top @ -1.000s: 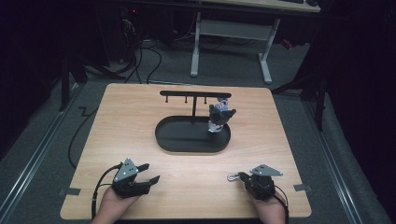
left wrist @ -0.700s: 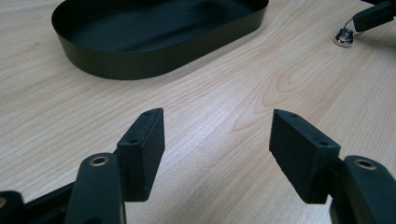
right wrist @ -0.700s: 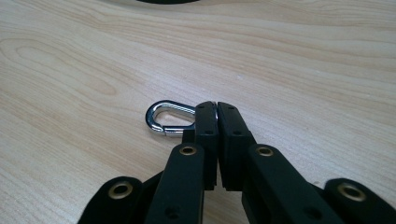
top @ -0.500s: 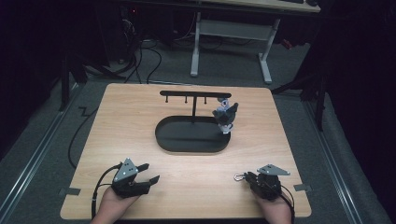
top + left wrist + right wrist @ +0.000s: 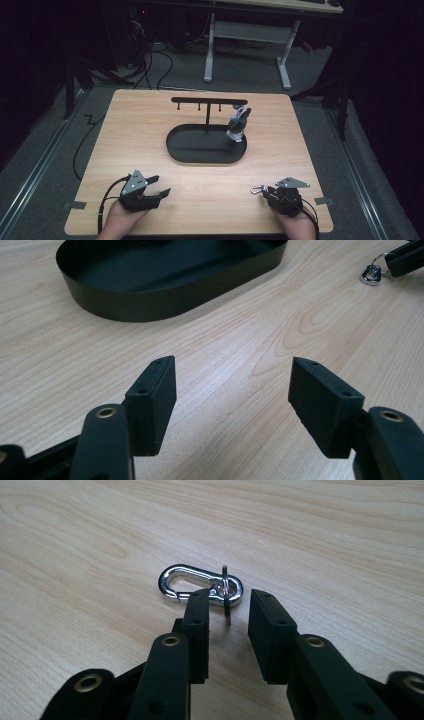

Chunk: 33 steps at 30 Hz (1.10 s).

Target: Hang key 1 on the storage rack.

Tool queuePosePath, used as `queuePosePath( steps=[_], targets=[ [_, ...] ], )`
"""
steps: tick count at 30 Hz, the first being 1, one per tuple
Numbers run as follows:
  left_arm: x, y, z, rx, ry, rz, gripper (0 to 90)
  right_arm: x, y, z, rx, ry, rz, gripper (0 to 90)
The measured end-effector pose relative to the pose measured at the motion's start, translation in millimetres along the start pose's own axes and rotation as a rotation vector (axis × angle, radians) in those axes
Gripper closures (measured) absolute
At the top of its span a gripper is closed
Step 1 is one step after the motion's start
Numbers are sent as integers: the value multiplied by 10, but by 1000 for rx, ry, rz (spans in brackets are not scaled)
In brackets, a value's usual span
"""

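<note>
No writing, label or number can be read anywhere.

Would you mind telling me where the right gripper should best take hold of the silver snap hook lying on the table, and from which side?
Probably by the split ring, which stands on edge between the jaws of the right gripper, whose jaws have just been opening. The snap hook body lies flat on the table, leaving little to pinch. Come along the table from the ring end, pads closing on the ring's two flat faces.

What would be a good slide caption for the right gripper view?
Right gripper, jaws just opening, straddles the ring of a silver snap hook lying on the wooden table.
</note>
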<state>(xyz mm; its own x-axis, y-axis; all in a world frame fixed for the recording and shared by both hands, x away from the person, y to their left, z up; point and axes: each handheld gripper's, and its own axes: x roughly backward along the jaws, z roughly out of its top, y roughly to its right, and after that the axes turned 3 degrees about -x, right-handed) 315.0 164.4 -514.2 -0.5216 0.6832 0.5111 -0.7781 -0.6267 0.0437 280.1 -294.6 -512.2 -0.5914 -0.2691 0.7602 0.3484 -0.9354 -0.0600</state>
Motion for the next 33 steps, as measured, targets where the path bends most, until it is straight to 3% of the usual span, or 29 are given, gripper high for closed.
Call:
queuePosePath(
  steps=[4,17,25,33],
  targets=[
    [13,6,0,-2,0,-3,365,-12,-23,22,43,-71,-5,705],
    [25,9,5,-5,4,-6,364,-25,-43,240,105,-254,-17,703],
    [30,3,7,-6,4,-8,364,-3,-24,380,127,-323,-6,674],
    [27,5,10,-7,7,-10,364,-15,14,505,128,-388,6,709]
  ],
)
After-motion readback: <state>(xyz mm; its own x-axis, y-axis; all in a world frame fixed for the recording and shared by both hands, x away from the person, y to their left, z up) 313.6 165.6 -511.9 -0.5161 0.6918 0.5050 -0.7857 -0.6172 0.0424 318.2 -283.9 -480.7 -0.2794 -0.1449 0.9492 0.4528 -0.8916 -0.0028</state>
